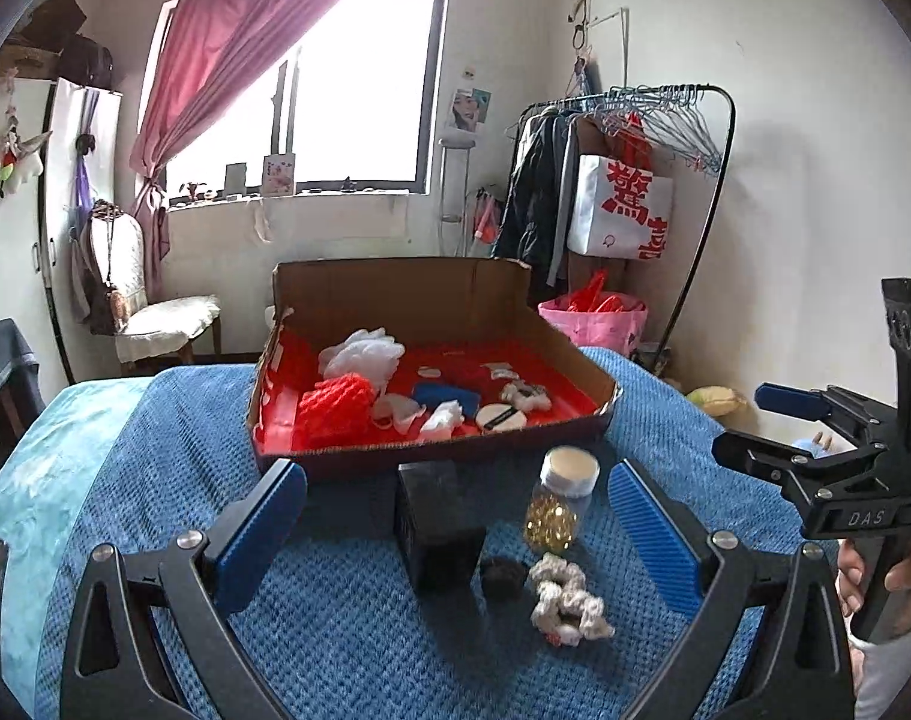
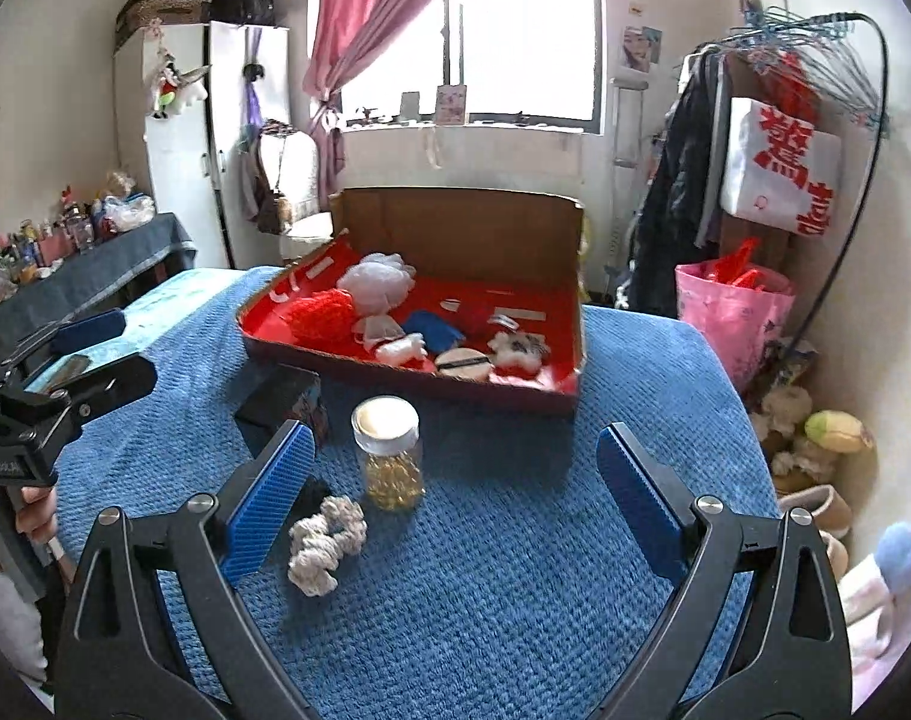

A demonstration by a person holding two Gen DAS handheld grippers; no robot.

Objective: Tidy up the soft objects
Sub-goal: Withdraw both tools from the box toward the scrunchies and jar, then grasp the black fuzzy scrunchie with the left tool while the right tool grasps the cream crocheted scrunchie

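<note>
1 box (image 1: 437,300), 1 jar (image 1: 560,498), approx 8 softs (image 1: 566,597).

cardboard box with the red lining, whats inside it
Inside the cardboard box: white mesh pouf, red knitted piece, blue sponge, round powder puff, small white pieces. Anything beneath them is covered.

- A cardboard box (image 1: 566,354), shallow and open, red inside, sits on a blue blanket (image 1: 155,480) with its back flap upright.
- Inside the box, at the left: a white mesh puff (image 1: 362,351) behind a red knitted piece (image 1: 335,408).
- In the box's middle: a blue cloth (image 1: 446,396) with small white pieces just in front of it.
- In the box's front right: a round beige pad (image 1: 500,418) with a dark strap, beside a white fluffy piece (image 1: 527,396).
- Outside the box, on the blanket in front of it: a cream scrunchie (image 1: 569,600) lies flat, just beside a small dark ball (image 1: 503,577).
</note>
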